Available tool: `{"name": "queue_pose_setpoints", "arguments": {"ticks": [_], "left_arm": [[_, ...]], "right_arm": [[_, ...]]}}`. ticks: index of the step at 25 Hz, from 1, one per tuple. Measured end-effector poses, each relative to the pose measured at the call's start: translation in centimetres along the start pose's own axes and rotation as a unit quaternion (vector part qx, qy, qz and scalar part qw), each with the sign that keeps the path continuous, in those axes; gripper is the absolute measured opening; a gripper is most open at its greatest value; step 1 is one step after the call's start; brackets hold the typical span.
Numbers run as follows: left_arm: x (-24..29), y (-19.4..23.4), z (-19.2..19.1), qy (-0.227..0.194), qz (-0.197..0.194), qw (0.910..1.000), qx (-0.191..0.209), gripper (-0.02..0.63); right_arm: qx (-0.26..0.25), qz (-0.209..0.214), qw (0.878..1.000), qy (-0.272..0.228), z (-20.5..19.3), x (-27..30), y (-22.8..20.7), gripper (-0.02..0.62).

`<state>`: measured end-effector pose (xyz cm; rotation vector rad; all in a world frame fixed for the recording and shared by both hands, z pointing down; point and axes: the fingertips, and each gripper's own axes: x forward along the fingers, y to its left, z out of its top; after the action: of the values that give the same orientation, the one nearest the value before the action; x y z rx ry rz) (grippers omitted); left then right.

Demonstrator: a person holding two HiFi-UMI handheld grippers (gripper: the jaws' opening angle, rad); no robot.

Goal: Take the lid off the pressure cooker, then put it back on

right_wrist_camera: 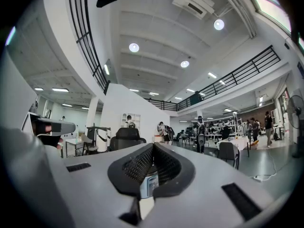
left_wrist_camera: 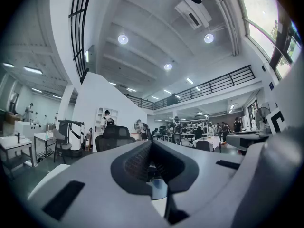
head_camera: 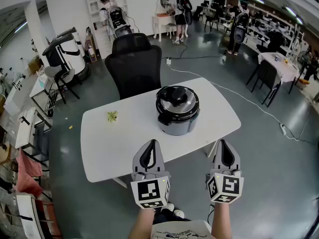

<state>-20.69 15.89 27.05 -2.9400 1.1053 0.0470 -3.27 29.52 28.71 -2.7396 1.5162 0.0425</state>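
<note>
Plainly nothing is held yet: the left hand-held gripper and the right hand-held gripper each have their jaws pressed together on nothing. They sit level and side by side over the near edge of the white worktop. The pressure cooker stands on the worktop's right half, farther off than both and well apart from either, with its lid seated on top. A small green thing lies off to the left.

The lid looks like rigid metal and plastic, probably weighty and glossy, so a pinch on its smooth rim would likely slip. The raised black handle across its middle seems the best hold, and the jaws must open first. It probably locks by twisting, so the silver body may need steadying with the other gripper.
</note>
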Motion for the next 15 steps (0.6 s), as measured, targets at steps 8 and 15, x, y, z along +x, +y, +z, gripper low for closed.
{"name": "queue_pose_setpoints", "arguments": {"ticks": [8, 15], "left_arm": [[0.4, 0.7, 0.1, 0.002, -0.003, 1.0, -0.003, 0.014], [1.7, 1.5, -0.8, 0.008, -0.007, 0.9999, -0.008, 0.014]], "right_arm": [[0.001, -0.006, 1.0, 0.003, 0.2, 0.4, 0.4, 0.009], [-0.002, -0.01, 1.0, 0.005, -0.4, 1.6, 0.9, 0.009]]}}
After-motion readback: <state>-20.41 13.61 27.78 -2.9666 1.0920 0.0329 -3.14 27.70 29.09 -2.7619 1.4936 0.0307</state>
